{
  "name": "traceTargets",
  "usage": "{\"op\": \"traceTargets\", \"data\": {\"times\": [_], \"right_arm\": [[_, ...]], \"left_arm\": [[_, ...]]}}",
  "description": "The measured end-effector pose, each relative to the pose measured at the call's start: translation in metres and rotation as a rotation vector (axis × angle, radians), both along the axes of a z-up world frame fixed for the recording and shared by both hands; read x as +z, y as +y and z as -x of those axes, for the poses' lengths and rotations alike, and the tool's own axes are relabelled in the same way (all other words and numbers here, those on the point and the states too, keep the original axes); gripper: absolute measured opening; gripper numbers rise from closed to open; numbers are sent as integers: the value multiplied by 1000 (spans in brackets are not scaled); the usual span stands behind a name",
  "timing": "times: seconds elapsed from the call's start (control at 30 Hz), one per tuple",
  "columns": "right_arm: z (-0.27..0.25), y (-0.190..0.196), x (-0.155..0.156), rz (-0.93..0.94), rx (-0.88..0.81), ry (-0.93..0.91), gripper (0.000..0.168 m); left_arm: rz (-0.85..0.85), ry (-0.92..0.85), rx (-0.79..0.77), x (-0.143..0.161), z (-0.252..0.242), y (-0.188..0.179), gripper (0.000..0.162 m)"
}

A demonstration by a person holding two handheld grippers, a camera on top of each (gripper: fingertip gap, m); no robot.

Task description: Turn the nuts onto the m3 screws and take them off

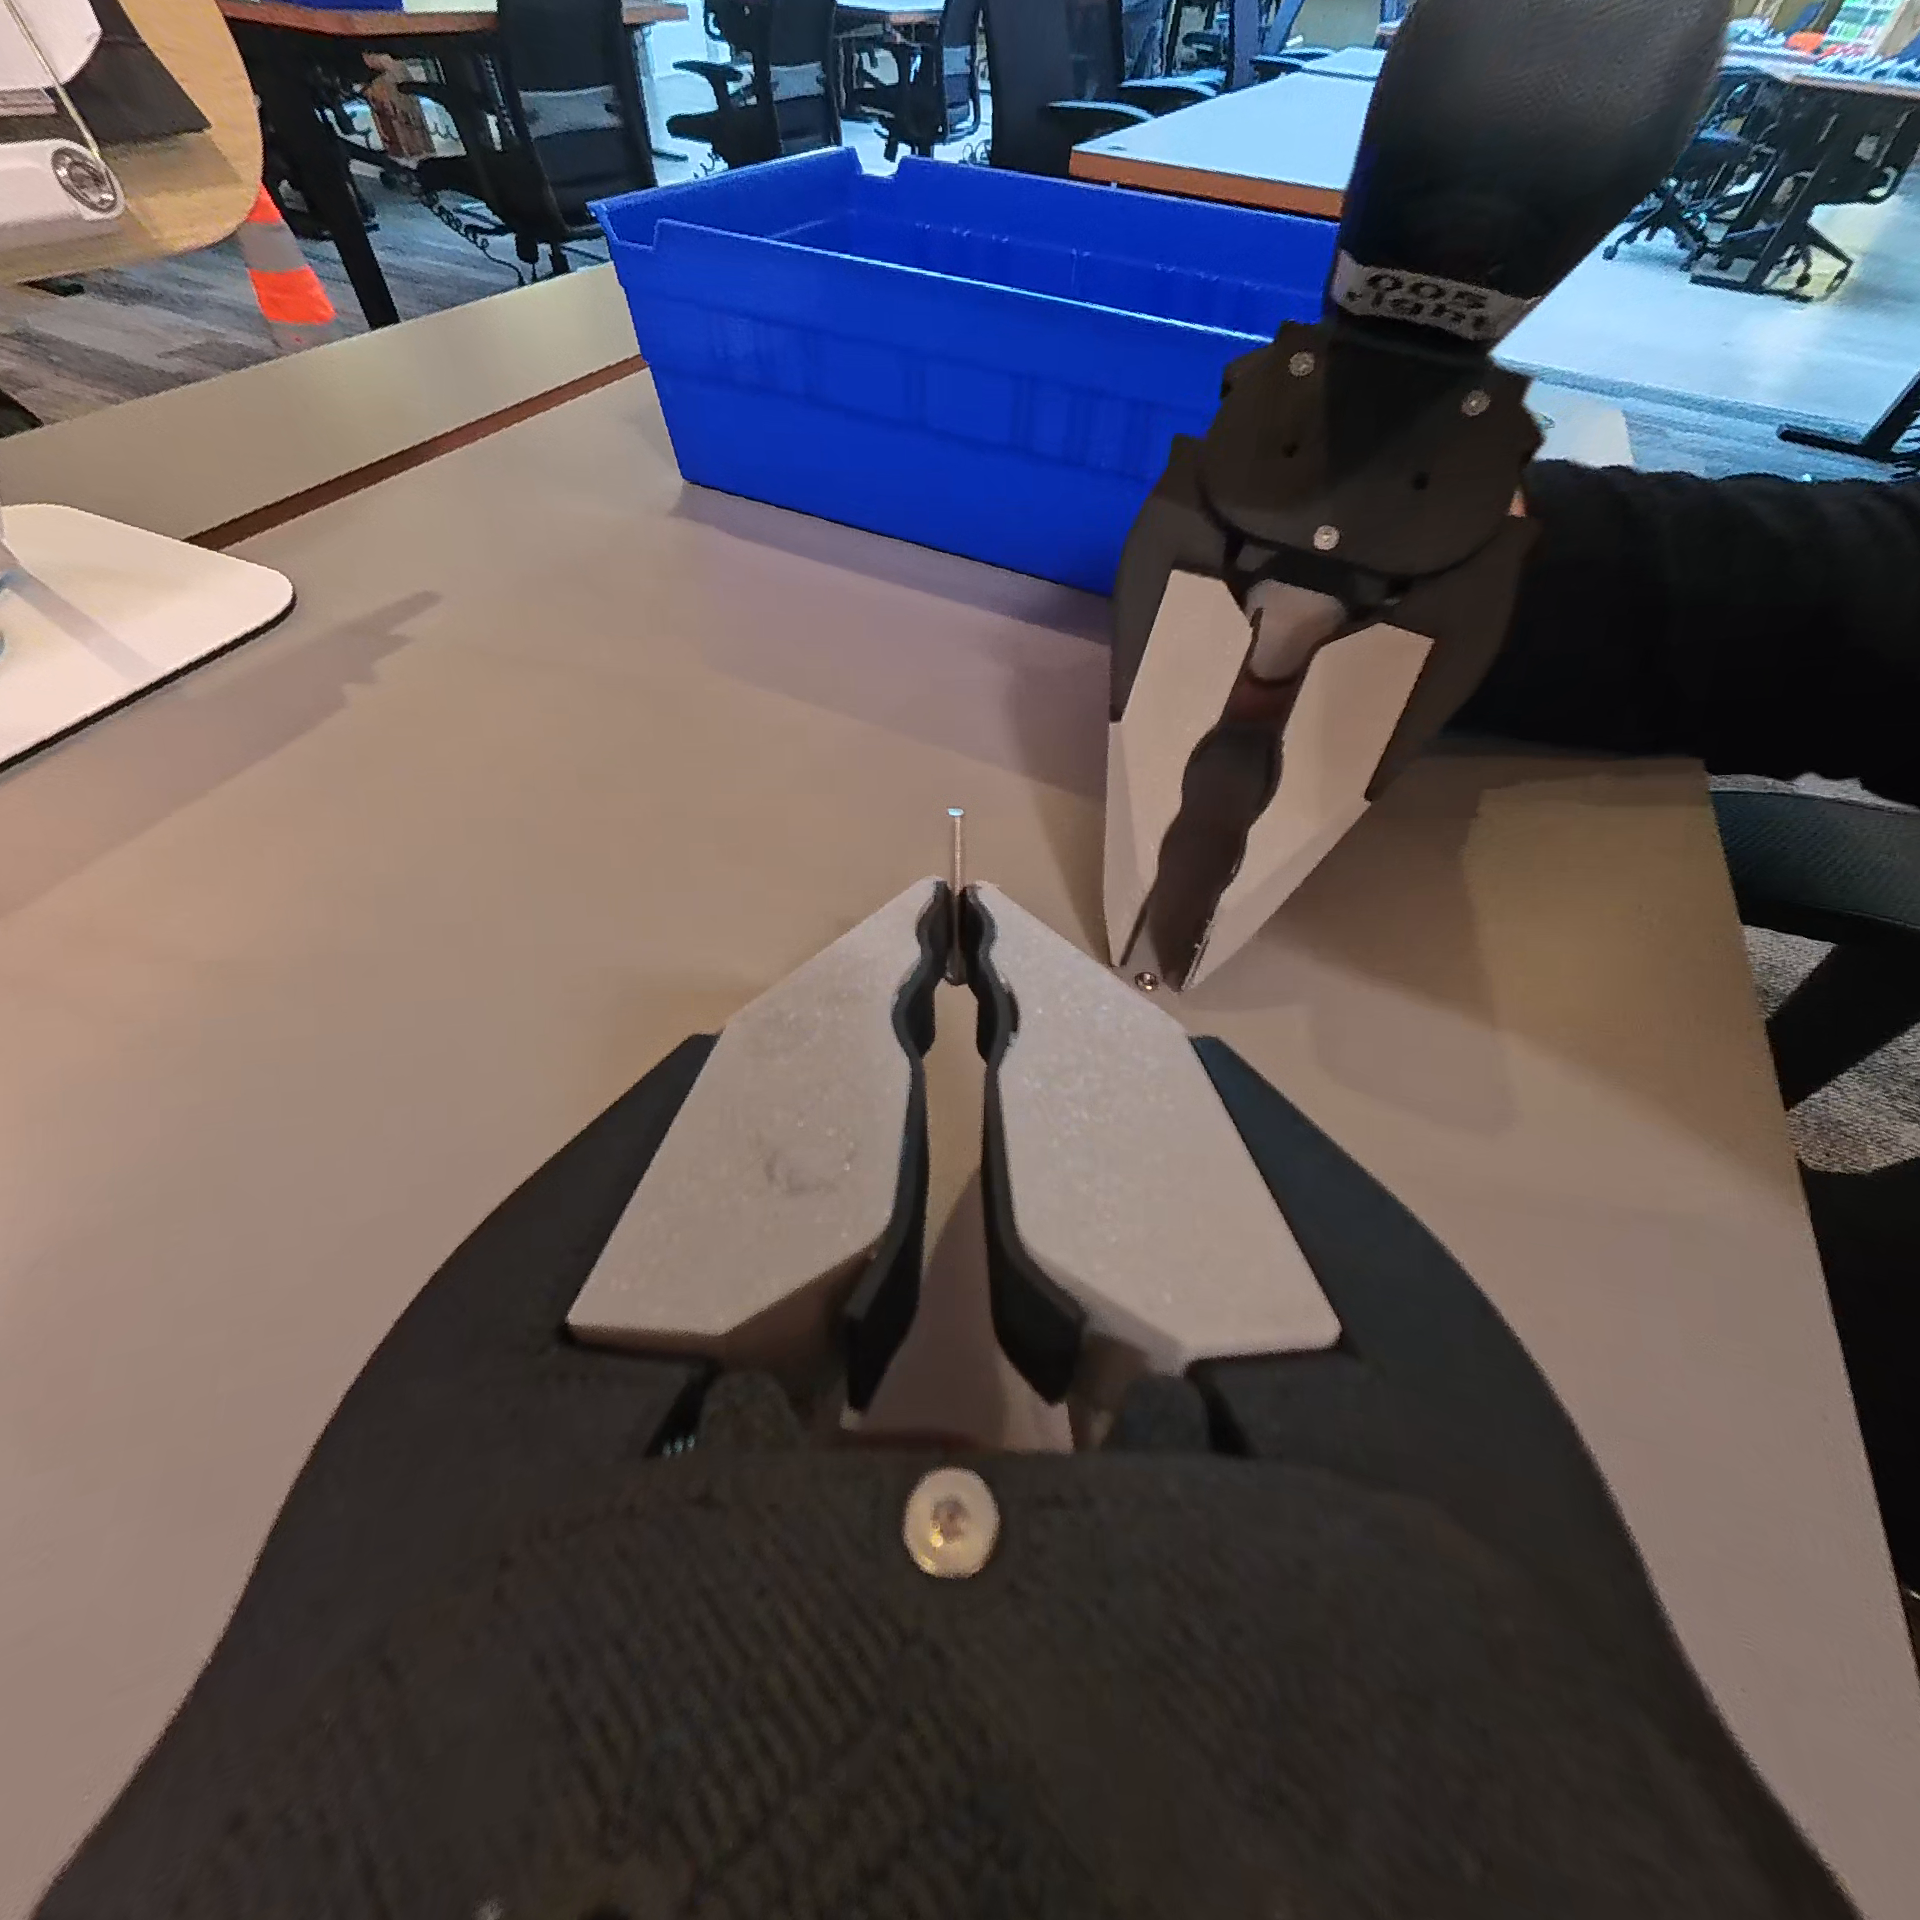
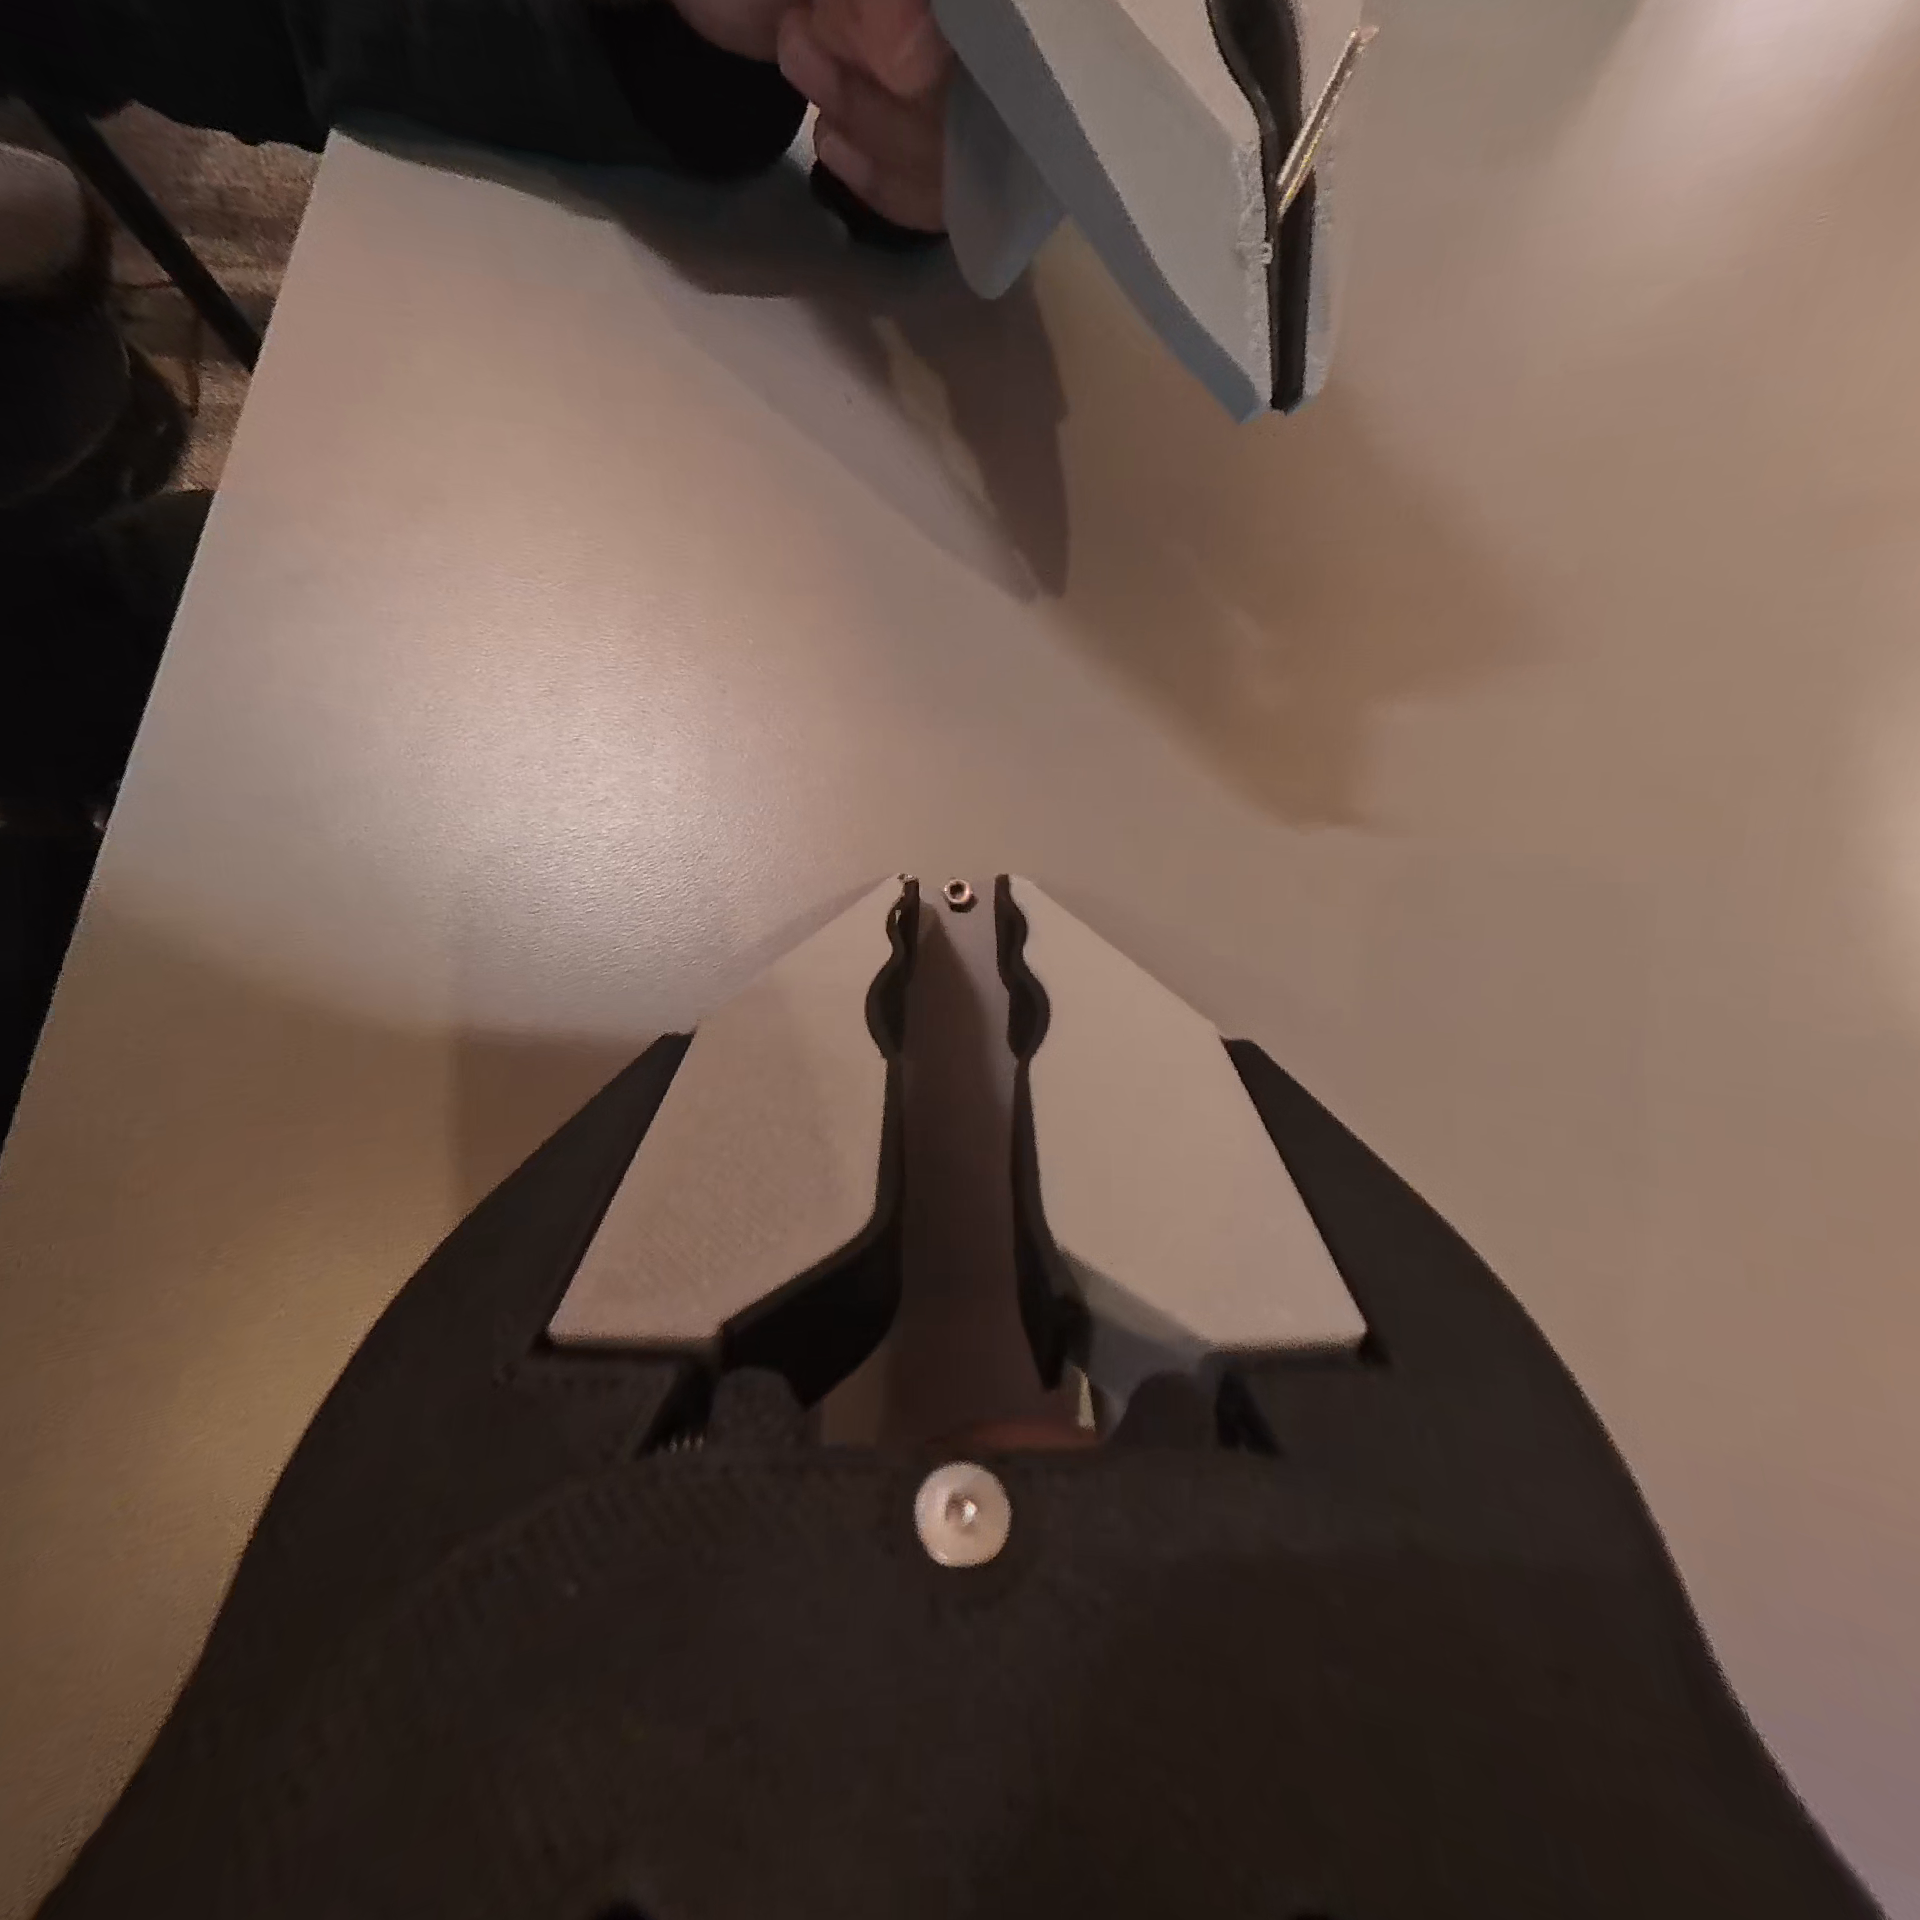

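I am pinching the screw (image 1: 954, 862) upright in my left gripper (image 1: 956, 914), its head pointing up, bare of any nut. My right gripper (image 2: 954, 883) is spread just around the nut (image 2: 954, 891), which is lying on the table (image 2: 520, 675). Judging by this, threading is not yet begun; picking up, turning on and removing remain.

Nut (image 2: 954, 891) on table (image 2: 520, 675) — between right hand-held gripper (image 2: 956, 883) fingertips.

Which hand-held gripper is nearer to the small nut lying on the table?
Right. The right hand-held gripper has its open tips on either side of the nut. The left hand-held gripper holds the screw, off to the side.
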State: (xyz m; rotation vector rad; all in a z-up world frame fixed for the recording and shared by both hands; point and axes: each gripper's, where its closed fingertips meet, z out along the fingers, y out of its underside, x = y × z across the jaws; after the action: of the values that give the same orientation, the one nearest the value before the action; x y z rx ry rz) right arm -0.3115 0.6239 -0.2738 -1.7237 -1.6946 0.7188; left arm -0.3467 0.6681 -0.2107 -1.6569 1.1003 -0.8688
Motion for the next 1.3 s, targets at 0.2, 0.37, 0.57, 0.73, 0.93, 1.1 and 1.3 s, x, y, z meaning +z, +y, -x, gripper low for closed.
{"op": "traceTargets", "data": {"times": [0.2,0.37,0.57,0.73,0.93,1.1,1.3], "right_arm": [[2,1,5,4,51,34,7],[6,-4,5,-25,146,31,7],[3,-2,5,-44,174,23,7],[3,0,1,-45,176,8,7],[2,1,-2,-47,170,-8,6],[2,-1,-2,-51,177,-9,3],[2,-1,-2,-48,175,-8,3]], "left_arm": [[5,-3,-6,0,0,-1,0],[8,-5,-10,0,-1,-1,0],[10,-9,-11,1,0,-1,0],[13,-11,-13,1,0,-1,0],[11,-9,-11,1,0,-1,0],[11,-7,-14,0,-1,-2,0],[9,-2,-21,0,-2,-3,0]]}}
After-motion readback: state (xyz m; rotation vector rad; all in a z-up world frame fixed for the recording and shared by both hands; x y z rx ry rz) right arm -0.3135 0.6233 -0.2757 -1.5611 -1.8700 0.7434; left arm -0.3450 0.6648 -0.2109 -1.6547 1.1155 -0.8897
